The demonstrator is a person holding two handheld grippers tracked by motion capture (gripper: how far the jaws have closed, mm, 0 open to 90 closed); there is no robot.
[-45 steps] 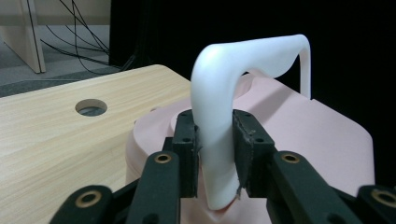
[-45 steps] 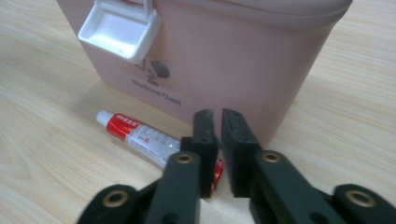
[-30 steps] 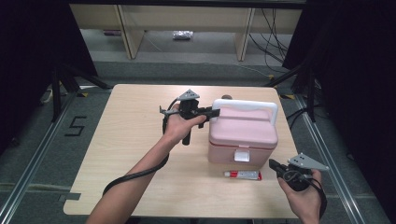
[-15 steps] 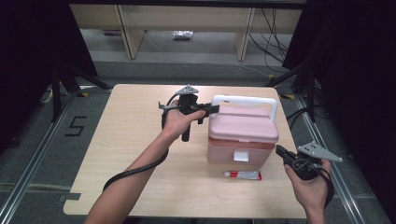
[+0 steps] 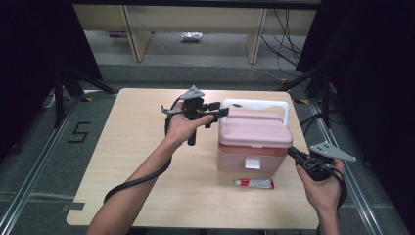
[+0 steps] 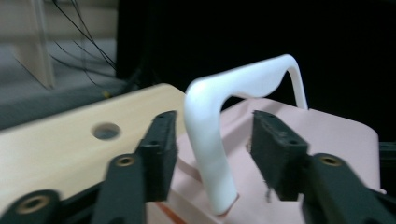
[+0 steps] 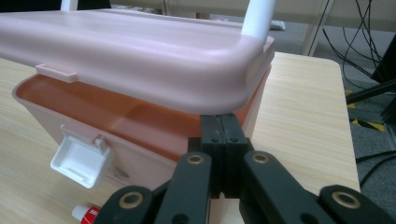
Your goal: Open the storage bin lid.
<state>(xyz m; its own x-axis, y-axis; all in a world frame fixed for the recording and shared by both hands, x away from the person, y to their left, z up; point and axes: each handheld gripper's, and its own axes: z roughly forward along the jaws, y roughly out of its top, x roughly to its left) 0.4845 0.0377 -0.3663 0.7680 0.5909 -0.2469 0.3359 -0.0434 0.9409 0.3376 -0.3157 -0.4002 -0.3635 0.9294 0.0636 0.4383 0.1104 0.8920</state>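
Light wood table (image 5: 137,147): pink box (image 5: 252,147), small tube (image 5: 254,183) just before it.

Pink box (image 5: 252,142) on the right half of the table, front latch facing the person. Lid (image 7: 140,51) raised slightly at the near right corner, leaving a gap above the orange-tinted base (image 7: 116,121). White handle (image 6: 219,140) upright across the rear of the lid. White latch (image 7: 81,158) unfastened, hanging open on the front wall.
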